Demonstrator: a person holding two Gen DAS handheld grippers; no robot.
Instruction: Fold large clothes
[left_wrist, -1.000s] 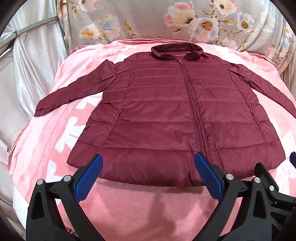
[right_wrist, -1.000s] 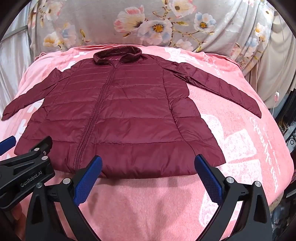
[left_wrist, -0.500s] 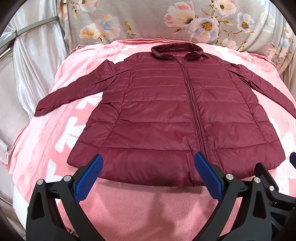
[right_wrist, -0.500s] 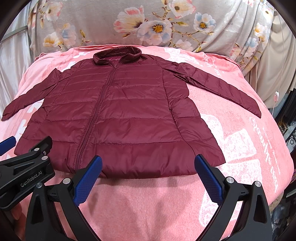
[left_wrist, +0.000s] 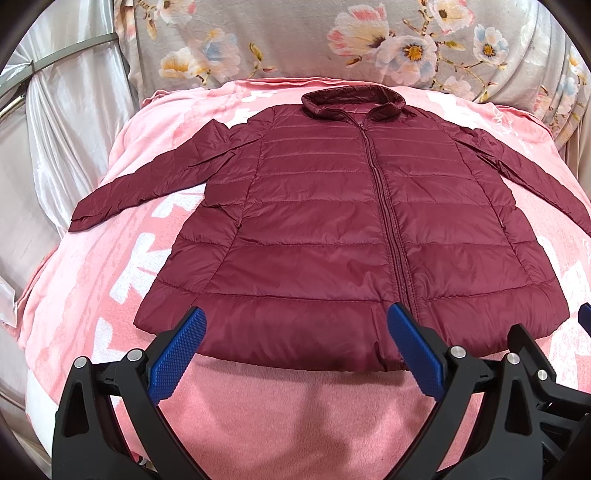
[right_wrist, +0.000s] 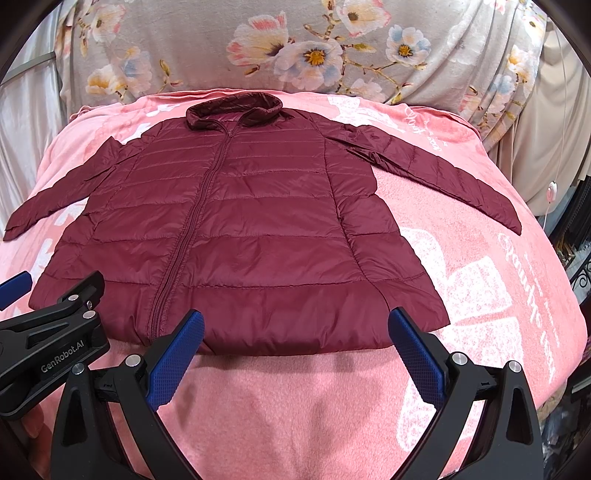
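Two claws are hovering side by side at the bottom of both frames, each spread wide and grasping nothing. Low in its own view, the left claw (left_wrist: 295, 350) is showing blue textured pads (left_wrist: 177, 356) on black arms, and the right claw (right_wrist: 295, 350) is matching it in the other view, with part of the left tool poking in at the lower left there.

Just beyond the fingertips, the maroon quilted puffer jacket (left_wrist: 332, 229) is lying flat and zipped, front up, on the pink fleece blanket (right_wrist: 295, 406) covering the bed. Its hem (right_wrist: 277, 332) is running across the lower middle of the frame, near both claws but untouched. Sleeves are spreading outward: the left-of-frame sleeve (left_wrist: 147, 184) is reaching toward the left edge, while the other sleeve (right_wrist: 443, 181) is angling toward the right edge. At the upper centre, the stand-up collar (left_wrist: 351, 101) is sitting nearest the grey floral fabric (right_wrist: 314, 48) draped behind the bed.

Folding appears not yet begun; this looks like the approach. Next, each claw probably needs to reach a sleeve or side edge, pinch the slippery shell firmly, and carry it inward across the body.
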